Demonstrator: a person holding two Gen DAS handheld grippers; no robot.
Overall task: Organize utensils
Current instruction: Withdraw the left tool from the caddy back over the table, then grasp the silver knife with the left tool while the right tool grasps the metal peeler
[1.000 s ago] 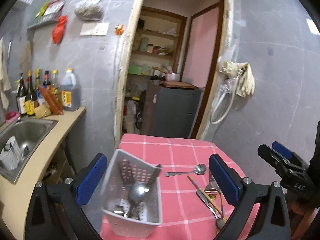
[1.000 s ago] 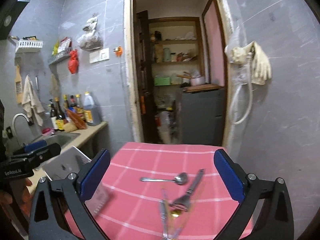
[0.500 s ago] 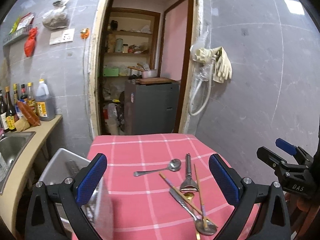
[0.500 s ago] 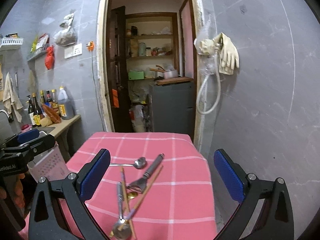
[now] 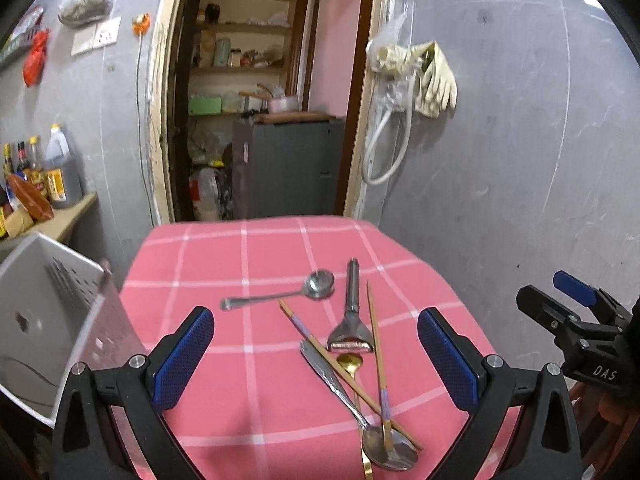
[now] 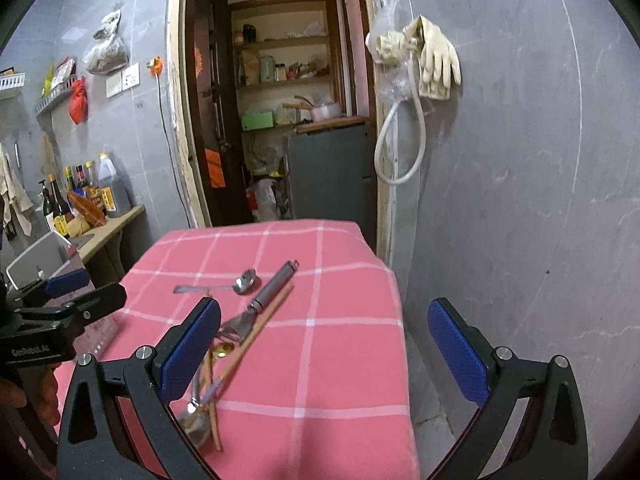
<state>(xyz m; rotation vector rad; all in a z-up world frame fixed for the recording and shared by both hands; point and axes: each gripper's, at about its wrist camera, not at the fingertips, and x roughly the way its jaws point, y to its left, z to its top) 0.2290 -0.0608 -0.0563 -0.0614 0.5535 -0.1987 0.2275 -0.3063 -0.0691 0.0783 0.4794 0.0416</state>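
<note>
Loose utensils lie on a pink checked tablecloth: a small steel spoon, a steel peeler, two chopsticks, a large steel spoon and a gold spoon. A white perforated utensil basket stands at the table's left edge. My left gripper is open and empty, above the table before the utensils. My right gripper is open and empty, over the table's right side; the peeler and small spoon lie left of its middle.
A counter with bottles and a sink area stands to the left. An open doorway with shelves and a grey cabinet lies behind the table. A grey wall with gloves and a hose runs close along the table's right edge.
Both grippers have swung right. The basket has slid from between the left fingers to the left edge of that view, and the loose utensils now sit centred. Both grippers stay open.
</note>
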